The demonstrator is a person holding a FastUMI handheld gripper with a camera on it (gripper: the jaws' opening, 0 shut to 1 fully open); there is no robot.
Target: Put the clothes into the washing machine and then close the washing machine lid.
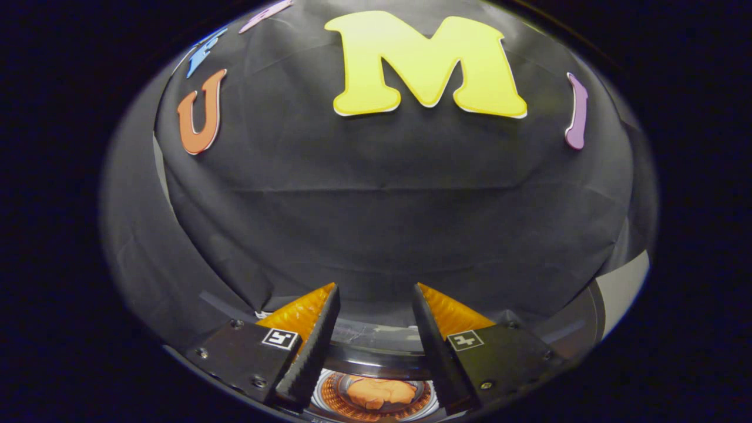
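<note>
Already the clothes (380, 392), a crumpled orange bundle, lie inside the washing machine (376, 352) drum, low between the fingers of the hand-held gripper (376, 294), which stands released, its fingers apart and grasping nothing. Judging by its folds, the cloth is soft, light and limp. What probably remains is the lid, likely rigid and best taken by its edge.
</note>
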